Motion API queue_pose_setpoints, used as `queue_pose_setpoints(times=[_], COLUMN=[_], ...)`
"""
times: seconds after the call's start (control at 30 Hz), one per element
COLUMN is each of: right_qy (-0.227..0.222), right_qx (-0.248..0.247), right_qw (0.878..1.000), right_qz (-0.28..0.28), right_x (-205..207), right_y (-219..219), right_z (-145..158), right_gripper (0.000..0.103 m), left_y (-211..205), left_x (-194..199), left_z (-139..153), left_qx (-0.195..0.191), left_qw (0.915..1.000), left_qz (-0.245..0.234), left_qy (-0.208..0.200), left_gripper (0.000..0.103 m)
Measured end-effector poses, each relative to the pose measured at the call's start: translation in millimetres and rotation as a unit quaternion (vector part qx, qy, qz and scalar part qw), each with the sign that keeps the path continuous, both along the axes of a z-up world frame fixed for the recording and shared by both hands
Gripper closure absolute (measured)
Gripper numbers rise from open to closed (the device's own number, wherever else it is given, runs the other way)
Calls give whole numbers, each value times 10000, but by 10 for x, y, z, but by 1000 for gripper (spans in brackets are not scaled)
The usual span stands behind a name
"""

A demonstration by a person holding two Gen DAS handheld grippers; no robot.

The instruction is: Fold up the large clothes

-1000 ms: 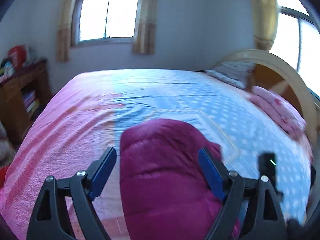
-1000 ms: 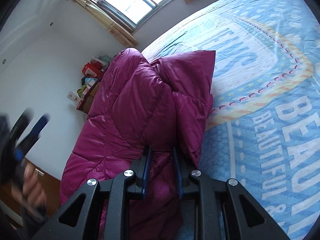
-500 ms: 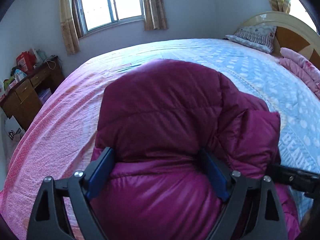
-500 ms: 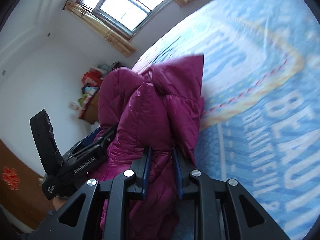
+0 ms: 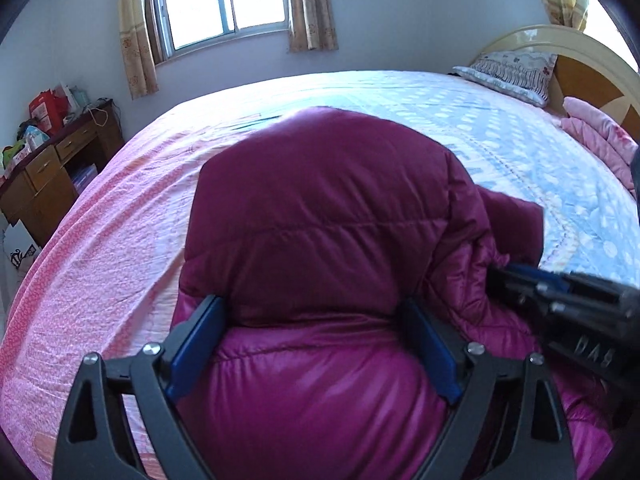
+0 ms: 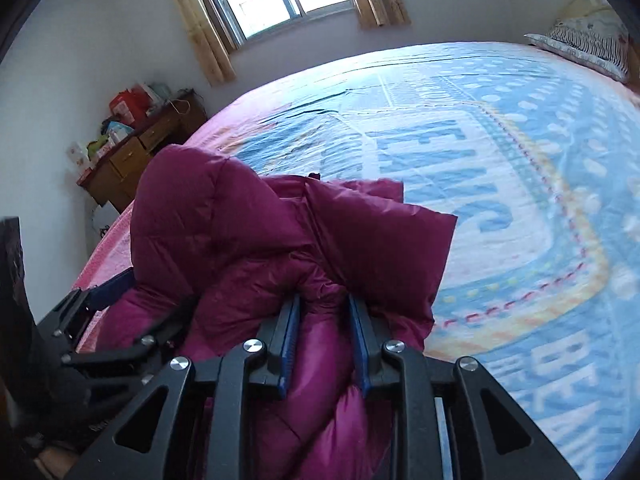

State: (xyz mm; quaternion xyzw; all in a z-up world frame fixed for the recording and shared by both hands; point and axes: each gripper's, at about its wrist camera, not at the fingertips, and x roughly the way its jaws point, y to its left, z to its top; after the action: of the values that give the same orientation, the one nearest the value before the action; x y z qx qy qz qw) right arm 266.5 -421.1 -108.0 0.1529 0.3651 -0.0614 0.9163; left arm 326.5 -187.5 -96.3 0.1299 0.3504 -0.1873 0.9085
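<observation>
A magenta puffer jacket [image 5: 320, 208] lies bunched near the front edge of the bed [image 5: 120, 240], one padded layer doubled over another. My left gripper [image 5: 310, 308] straddles its thick near fold. Its jaws are opening and stand wide, and the jacket bulges between the blue pads [image 5: 196, 344]. My right gripper [image 6: 324, 300] is shut on a narrow pinch of the jacket [image 6: 224, 232] on the right side. A flap spreads out beyond it over the blue sheet. Each gripper shows in the other's view: the right gripper [image 5: 560, 292] and the left gripper [image 6: 152, 296].
The bed [image 6: 520, 160] has a pink and blue printed sheet. A striped pillow [image 5: 512, 72], folded pink bedding [image 5: 600, 140] and a curved headboard [image 5: 580, 76] sit at the far right. A cluttered wooden desk [image 5: 48, 172] stands by the left wall under a curtained window [image 5: 224, 0].
My left gripper has sunk onto the jacket, which now fills its view. The right gripper has rolled level, still pinching the fabric, and has come close beside the left one.
</observation>
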Motion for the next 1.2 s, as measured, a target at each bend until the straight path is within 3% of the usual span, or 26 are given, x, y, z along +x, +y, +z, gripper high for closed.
queue_pose_setpoints(times=[0.57,0.67,0.77,0.97,1.07,1.2], right_qy=[109,-203,-578,-210,-80,-93], right_qx=[-51,-417,-205,426,525,499], right_qw=[9999,9987,9980,9984,9979,9980], right_qz=[-102,-222,140,316,382,365], right_x=[108,-185,-643,-1021,-1013,-995], right_y=[96,252,466,557,514,520], right_z=[-4,267,484,120,-67,-97], right_gripper=[78,78,76,76,76,76], left_y=[-80,-66,-74,-85,-119,-109], left_x=[126,127,109,84,57,83], left_z=[-98,-90,-88,-84,-91,-93], left_qx=[185,139,187,258,363,400], left_qw=[9994,9994,9993,9991,9988,9986], left_qz=[252,263,293,315,328,339], left_qy=[155,179,126,77,2,-1], left_gripper=[1,1,0,0,0,0])
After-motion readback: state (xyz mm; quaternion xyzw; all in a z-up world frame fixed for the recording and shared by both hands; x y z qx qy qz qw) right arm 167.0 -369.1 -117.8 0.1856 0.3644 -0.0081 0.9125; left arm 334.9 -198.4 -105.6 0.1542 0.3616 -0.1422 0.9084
